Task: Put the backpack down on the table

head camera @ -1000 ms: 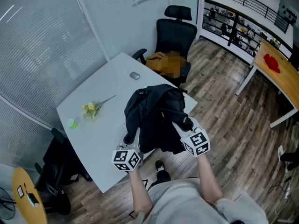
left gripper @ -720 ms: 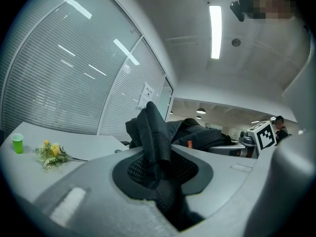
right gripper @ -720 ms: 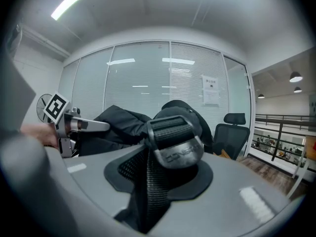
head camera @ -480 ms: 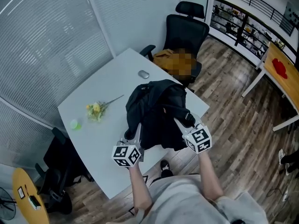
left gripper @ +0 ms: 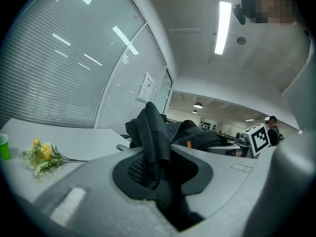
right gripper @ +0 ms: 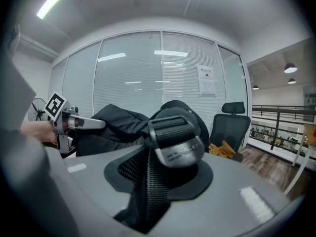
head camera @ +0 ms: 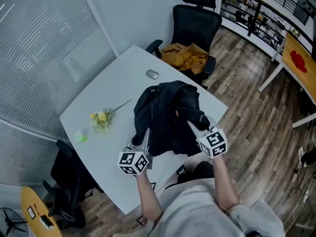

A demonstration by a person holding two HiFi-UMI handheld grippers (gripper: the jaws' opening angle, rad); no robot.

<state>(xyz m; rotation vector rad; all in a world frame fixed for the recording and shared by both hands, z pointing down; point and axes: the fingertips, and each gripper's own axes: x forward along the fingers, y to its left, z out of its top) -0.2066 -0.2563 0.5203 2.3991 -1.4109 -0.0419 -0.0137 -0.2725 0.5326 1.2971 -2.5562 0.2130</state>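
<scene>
A black backpack (head camera: 168, 117) hangs between my two grippers over the near right part of the white table (head camera: 106, 90). My left gripper (head camera: 140, 138) is shut on a black strap (left gripper: 155, 147) at the pack's left side. My right gripper (head camera: 197, 127) is shut on a webbing strap with a plastic buckle (right gripper: 175, 144) at its right side. In the left gripper view the bunched pack (left gripper: 185, 135) rises past the jaws, with the right gripper's marker cube (left gripper: 259, 138) beyond. The right gripper view shows the pack (right gripper: 123, 120) and the left gripper (right gripper: 74, 122) at left.
A yellow flower sprig (head camera: 101, 117) and a green cup (head camera: 78, 136) lie on the table's left part, a grey mouse (head camera: 152, 74) near its far edge. A black office chair (head camera: 195, 26) holding tan cloth stands beyond the table. Wooden floor lies to the right.
Both grippers and the backpack have moved farther over the table and a little lower. Both grips on the straps are unchanged.
</scene>
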